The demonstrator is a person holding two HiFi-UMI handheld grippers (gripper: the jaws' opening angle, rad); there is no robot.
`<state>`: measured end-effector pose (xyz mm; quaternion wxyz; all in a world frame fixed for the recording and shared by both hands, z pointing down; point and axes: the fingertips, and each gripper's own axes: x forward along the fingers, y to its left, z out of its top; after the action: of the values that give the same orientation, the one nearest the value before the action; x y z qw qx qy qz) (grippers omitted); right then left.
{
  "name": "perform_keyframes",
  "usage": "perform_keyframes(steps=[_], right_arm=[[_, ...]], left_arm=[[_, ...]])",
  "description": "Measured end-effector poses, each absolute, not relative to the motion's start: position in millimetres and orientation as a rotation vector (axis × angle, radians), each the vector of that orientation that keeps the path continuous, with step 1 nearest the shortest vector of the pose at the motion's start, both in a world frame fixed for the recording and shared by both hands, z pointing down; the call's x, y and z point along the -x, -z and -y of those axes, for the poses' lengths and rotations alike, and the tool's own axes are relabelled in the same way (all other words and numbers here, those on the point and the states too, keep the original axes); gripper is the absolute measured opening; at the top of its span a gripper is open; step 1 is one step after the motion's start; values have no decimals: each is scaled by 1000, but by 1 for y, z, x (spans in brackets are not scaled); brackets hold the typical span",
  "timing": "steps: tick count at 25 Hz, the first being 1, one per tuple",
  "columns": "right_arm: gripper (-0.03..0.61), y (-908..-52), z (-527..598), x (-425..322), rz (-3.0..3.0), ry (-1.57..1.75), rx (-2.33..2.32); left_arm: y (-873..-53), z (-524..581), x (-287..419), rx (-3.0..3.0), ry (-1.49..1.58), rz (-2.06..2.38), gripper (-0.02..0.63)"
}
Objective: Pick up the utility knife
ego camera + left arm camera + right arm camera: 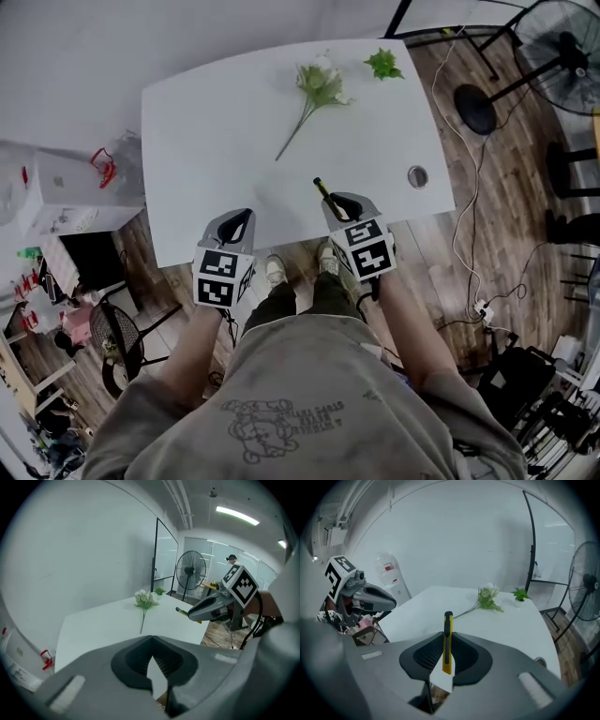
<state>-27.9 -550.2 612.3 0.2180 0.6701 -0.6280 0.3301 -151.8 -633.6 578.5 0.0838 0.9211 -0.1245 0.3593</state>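
Clamping the utility knife (447,642) between its jaws, your right gripper (338,198) hangs over the near edge of the white table (225,131), right of the middle. The pads press on the yellow body's flat sides, so the knife stands on edge and runs straight along the gripper's own line. That grip looks chosen to stop the slim handle from twisting. The dark front end juts out past the jaw tips toward the far edge, and the rear end sits deep in the throat, so the knife is centred in the tool, not caught by one end. Seen from the left gripper view, the knife appears clear of the tabletop, so I judge the pickup as good as done. Your left gripper (238,222) waits at the near edge toward the left corner, jaws together with nothing between them, well apart from the knife. An artificial flower (315,87) lies near the far edge.
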Motion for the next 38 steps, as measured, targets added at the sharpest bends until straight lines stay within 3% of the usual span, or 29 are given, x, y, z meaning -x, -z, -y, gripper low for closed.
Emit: perform_keyframes(steps=[12, 23, 29, 38], right_arm=[[80, -417, 587, 16, 1930, -512, -2104], [80, -290, 575, 30, 2111, -212, -2271], [78, -260, 558, 28, 2073, -46, -2318], [78, -269, 552, 23, 2051, -59, -2298]], left_arm=[[-430, 674, 135, -2973, -681, 476, 1], [-306, 683, 141, -3202, -338, 556, 1], [-266, 674, 153, -3262, -209, 614, 1], [-267, 676, 154, -3255, -192, 625, 1]])
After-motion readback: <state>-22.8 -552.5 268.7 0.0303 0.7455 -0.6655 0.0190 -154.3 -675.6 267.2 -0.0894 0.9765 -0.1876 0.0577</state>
